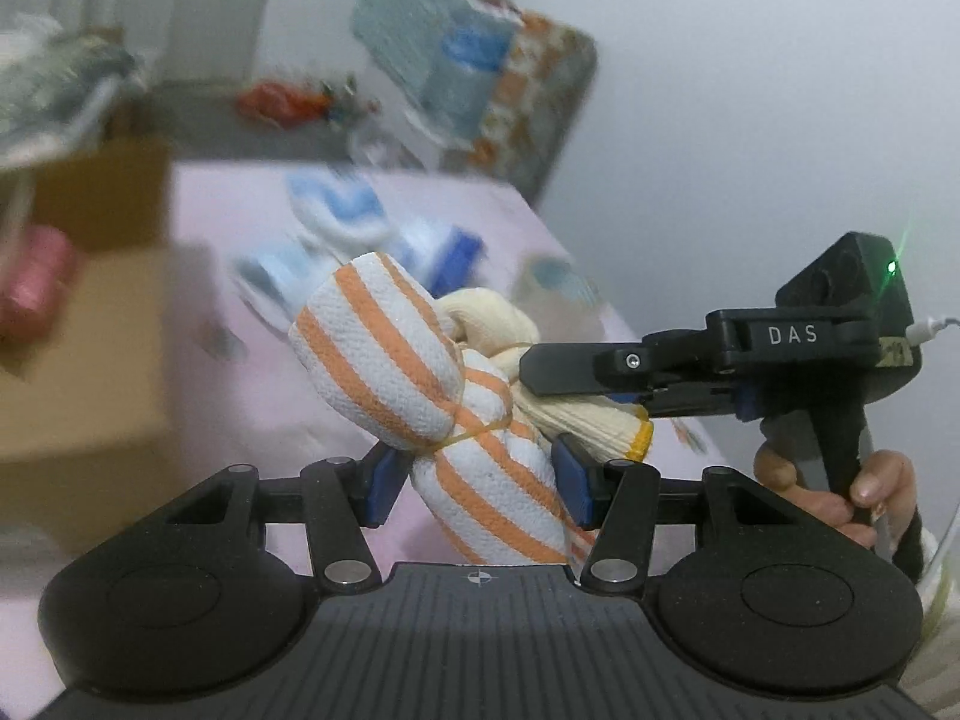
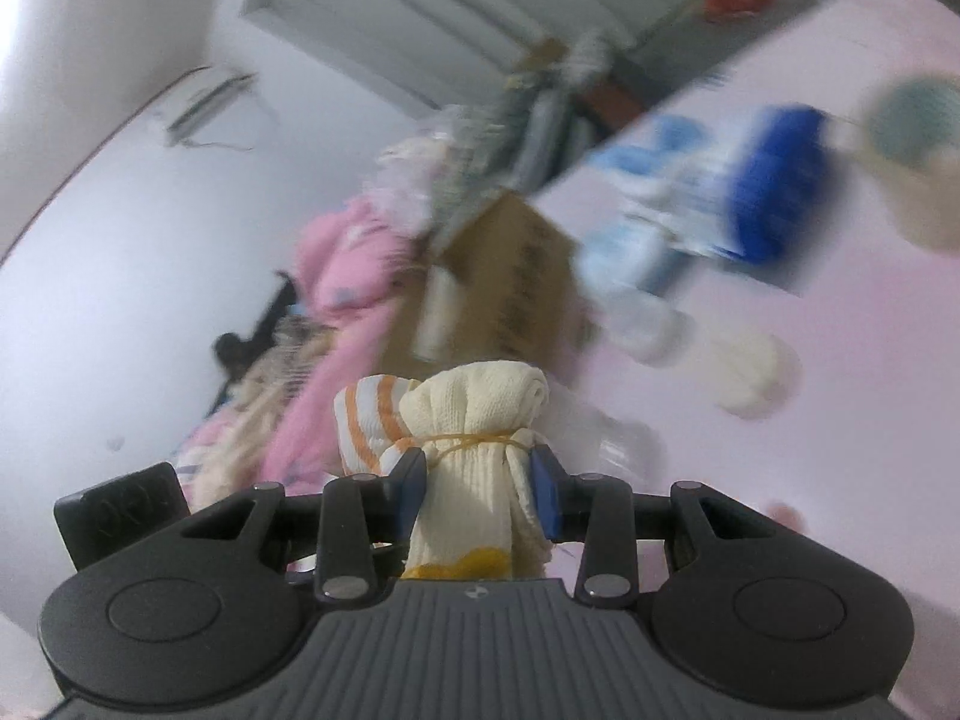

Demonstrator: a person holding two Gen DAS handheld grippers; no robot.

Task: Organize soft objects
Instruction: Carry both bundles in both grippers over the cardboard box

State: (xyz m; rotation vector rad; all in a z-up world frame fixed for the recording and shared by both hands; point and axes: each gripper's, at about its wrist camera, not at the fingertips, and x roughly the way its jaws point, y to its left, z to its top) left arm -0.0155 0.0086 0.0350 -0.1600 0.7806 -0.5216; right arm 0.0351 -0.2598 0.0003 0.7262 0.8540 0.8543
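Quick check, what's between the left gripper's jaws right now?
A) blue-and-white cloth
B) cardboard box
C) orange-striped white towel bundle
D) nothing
C: in the left wrist view the left gripper has the orange-striped white towel bundle, tied with a rubber band, pinched between its blue pads, while the right gripper clamps the cream glove bundle.

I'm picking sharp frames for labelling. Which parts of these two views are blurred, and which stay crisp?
Left wrist view: the striped cloth bundle and right gripper are crisp; the cardboard box and blue items behind smear. Right wrist view: the cream bundle between the pads is sharp; the pink surface and clutter streak heavily, with fisheye bending at the edges.
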